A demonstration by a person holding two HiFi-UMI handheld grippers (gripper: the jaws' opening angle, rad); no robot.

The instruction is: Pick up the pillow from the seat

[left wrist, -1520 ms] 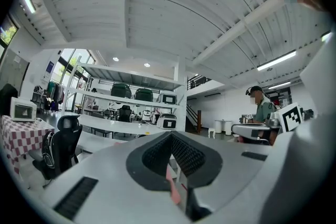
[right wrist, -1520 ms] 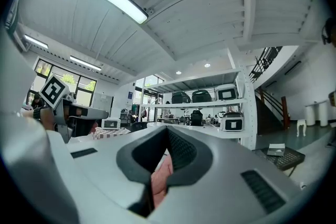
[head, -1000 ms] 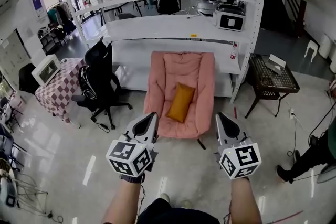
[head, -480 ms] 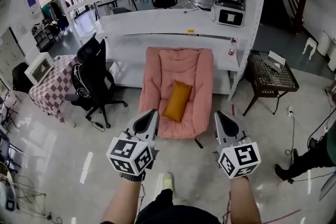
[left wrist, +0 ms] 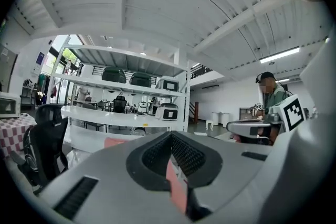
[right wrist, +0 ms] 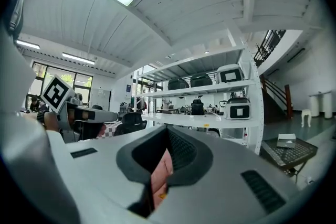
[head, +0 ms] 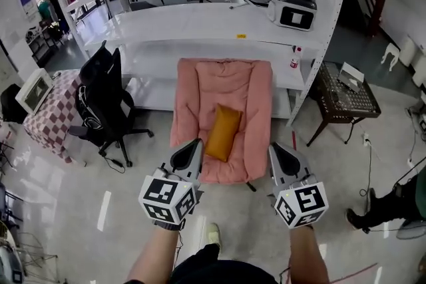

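1. Mid-cushion on the pink seat (head: 200,86): orange pillow (head: 223,132), lengthwise, untouched.
2. Behind the seat: white shelving (head: 200,23) loaded with boxy devices (head: 291,13).
3. Left of the seat: black office chair (head: 100,100), checkered table (head: 46,123) beyond it.
4. Right of the seat: dark side table (head: 346,100).
5. In front of the seat, over pale glossy floor (head: 66,196): left gripper (head: 193,146) and right gripper (head: 274,148), fingers pressed together on both, nothing held, well short of the pillow.

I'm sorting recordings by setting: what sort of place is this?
Probably an open lab or workshop space: tall white metal shelving holding boxy white appliances, a black swivel office chair, and a pink padded lounge seat with an orange pillow.
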